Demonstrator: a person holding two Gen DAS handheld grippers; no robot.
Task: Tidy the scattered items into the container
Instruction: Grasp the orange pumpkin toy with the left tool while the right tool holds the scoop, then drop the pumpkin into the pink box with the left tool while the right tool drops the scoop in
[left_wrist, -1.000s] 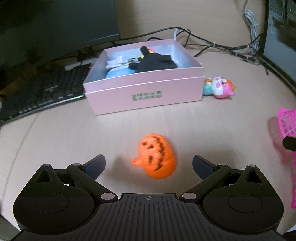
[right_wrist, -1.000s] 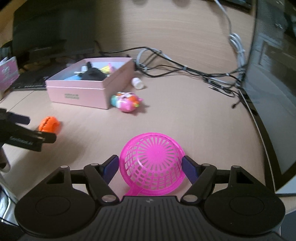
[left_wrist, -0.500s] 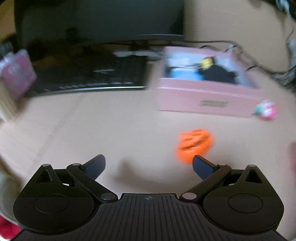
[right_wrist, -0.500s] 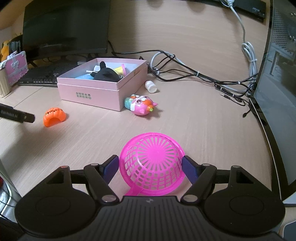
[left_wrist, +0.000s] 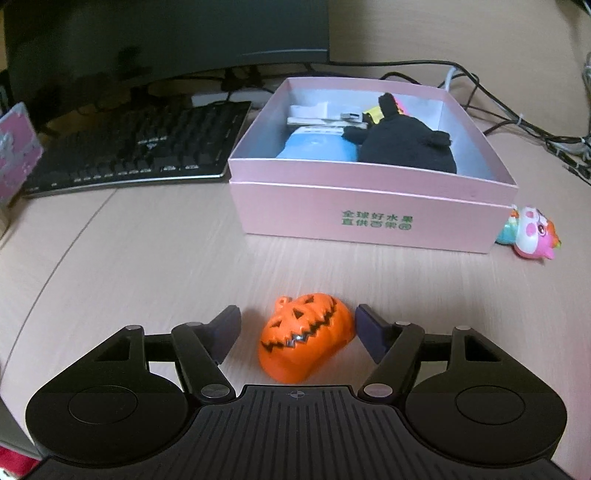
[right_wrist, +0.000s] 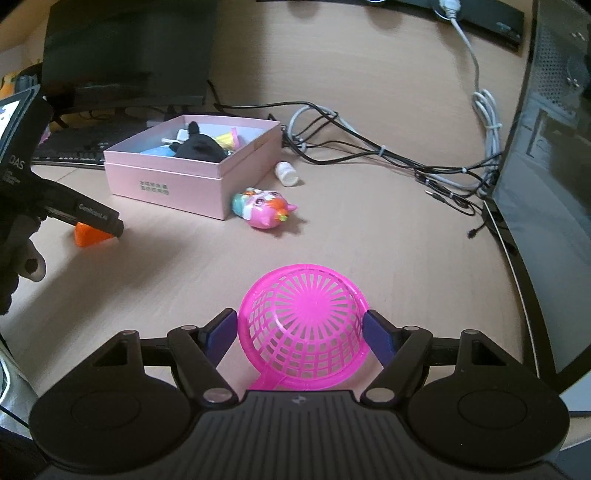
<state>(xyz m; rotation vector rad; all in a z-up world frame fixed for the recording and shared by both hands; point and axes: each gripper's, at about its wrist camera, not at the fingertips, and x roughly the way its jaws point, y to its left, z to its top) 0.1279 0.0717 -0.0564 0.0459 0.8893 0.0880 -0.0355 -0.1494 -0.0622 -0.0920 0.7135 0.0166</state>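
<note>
Left tool (left_wrist: 297, 328) swung back over pumpkin (left_wrist: 306, 336); jaws closing around it.

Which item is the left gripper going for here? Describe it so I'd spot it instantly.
Start at the open pink box in front of the keyboard. On the bare wooden desk nearer the camera lies an orange jack-o'-lantern pumpkin toy, between the fingers of the left gripper, whose jaws have just been closing. It is the only orange thing, with a black jagged grin, unlike the pink owl-like toy by the box's corner.

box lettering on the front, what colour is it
Green, printed on the pink box; clearest in the left wrist view.
</note>
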